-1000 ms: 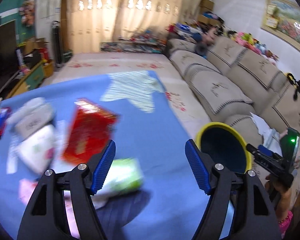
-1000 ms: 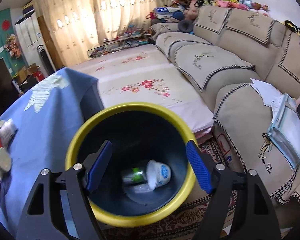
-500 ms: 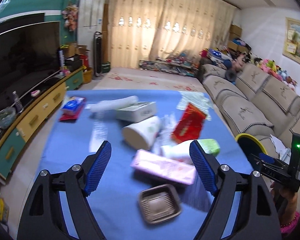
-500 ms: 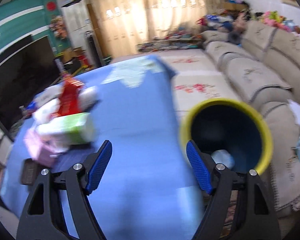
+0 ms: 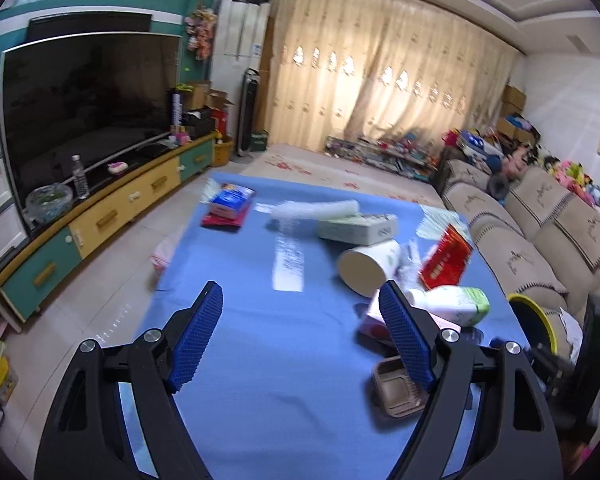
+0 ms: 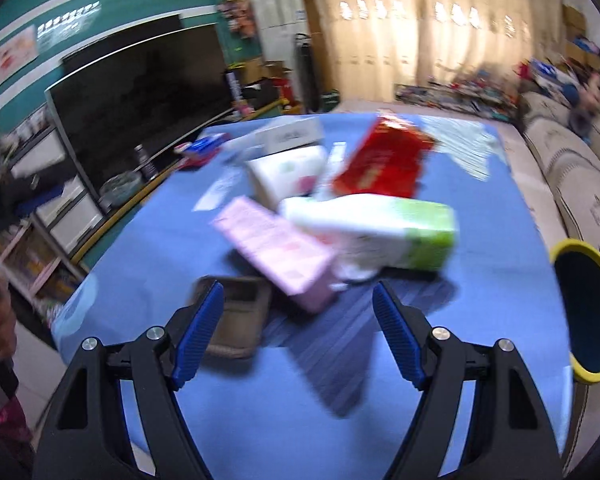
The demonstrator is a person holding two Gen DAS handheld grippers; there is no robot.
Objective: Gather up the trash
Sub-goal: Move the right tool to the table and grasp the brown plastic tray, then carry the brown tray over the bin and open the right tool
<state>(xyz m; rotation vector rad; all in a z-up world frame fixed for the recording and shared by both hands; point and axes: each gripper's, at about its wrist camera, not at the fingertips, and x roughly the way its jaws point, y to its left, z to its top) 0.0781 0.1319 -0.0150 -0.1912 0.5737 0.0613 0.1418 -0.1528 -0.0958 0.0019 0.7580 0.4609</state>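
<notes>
Several pieces of trash crowd the blue-covered worktop (image 5: 240, 280): a red packet (image 6: 384, 162), a green-and-white carton (image 6: 380, 236), a pink box (image 6: 276, 248) and a brown plastic tray (image 6: 236, 312). Both the left gripper (image 5: 300, 336) and right gripper (image 6: 296, 328) hover with jaws spread, empty. Beside the worktop's edge stands a yellow-rimmed bin (image 6: 584, 316).

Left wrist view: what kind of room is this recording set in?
A home living room, most likely. A large television stands on a low cabinet along one wall, a long sofa with cushions faces it, and drawn curtains cover the far window. The trash lies on a blue-covered table between them.
</notes>
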